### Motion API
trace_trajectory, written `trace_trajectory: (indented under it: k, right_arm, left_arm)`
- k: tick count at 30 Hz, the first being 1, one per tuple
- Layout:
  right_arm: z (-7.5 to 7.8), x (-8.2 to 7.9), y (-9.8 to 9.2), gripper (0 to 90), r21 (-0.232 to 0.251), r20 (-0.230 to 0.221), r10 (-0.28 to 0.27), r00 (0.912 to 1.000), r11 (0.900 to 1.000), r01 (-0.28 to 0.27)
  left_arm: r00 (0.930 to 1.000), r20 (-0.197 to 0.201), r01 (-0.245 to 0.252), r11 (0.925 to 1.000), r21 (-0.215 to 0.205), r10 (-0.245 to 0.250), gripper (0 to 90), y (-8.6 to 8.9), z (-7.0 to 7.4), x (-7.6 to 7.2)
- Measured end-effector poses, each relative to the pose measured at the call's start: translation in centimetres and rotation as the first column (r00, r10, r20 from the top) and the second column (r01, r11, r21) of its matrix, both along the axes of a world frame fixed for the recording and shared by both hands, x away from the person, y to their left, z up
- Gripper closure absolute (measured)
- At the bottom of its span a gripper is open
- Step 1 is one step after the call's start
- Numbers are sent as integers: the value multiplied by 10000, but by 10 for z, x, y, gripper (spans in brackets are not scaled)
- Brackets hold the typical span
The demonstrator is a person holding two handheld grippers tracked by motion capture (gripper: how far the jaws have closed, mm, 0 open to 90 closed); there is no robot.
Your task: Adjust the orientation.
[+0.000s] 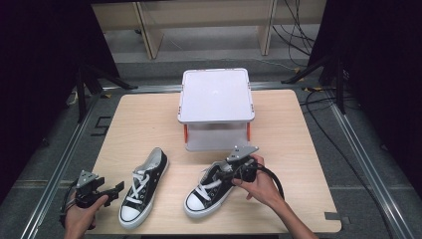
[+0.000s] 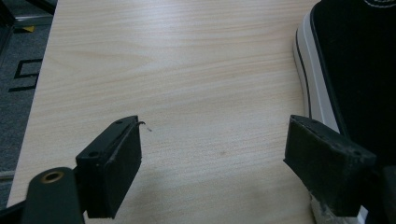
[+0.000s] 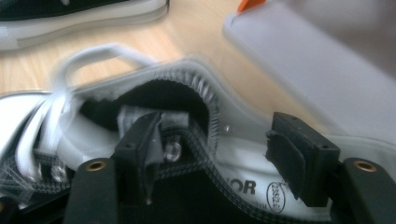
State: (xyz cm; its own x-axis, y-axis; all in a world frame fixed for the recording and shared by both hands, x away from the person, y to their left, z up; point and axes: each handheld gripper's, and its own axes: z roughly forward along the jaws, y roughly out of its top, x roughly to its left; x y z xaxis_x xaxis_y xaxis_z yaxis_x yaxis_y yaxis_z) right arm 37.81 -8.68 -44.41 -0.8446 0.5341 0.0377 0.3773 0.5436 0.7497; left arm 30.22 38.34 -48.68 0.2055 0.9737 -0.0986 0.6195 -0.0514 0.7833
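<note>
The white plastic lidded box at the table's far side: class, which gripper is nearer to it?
Right. The right gripper is at the collar of the black canvas sneaker just in front of the white plastic lidded box. The left gripper sits at the table's near-left edge.

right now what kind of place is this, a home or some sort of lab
Most likely a lab or recording setup, not a home. A bare wooden table stands between black curtains, loose cables trail over the grey floor, and metal rails run along both sides.
</note>
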Motion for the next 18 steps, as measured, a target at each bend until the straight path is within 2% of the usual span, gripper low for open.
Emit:
trace_trajectory:
  k: [2,3,8,10,11,12,15,16,17,18]
  right_arm:
    - [-1,-3,-4,425,0,-67,22,10000,10000,-22]
    - [0,-3,-5,425,-106,128,37,9999,9999,-35]
    - [0,-7,-9,423,-313,54,105,9999,9995,-103]
    - [0,-8,-9,414,-299,111,68,9999,9995,-65]
    - [2,-7,-11,394,-114,334,346,9988,9993,-342]
    - [3,-7,-13,376,-8,358,382,9986,9993,-382]
    - [2,-5,-15,324,191,94,579,9983,9981,-581]
    - [2,-5,-15,324,191,94,579,9983,9981,-581]
    - [-1,-4,-16,318,222,-182,566,9982,9982,-562]
    - [-1,-4,-16,318,222,-182,566,9982,9982,-562]
  left_arm:
    - [10000,-11,-9,10000,-6,9,181,0,0,0]
    - [10000,-18,5,10000,-1,-5,181,0,0,0]
    - [10000,-4,13,10000,4,-13,181,0,0,0]
    - [10000,-43,-9,10000,39,10,180,0,0,0]
    - [10000,-51,-7,10000,50,7,181,0,0,0]
    - [10000,-54,-3,10000,60,3,181,0,0,0]
    - [10000,-32,32,10000,-8,-32,181,0,0,0]
    - [10000,-25,18,10000,-12,-18,181,-1,0,0]
    - [10000,-31,26,10000,5,-26,181,0,0,0]
    - [10000,-62,6,10000,50,-6,181,-1,0,0]
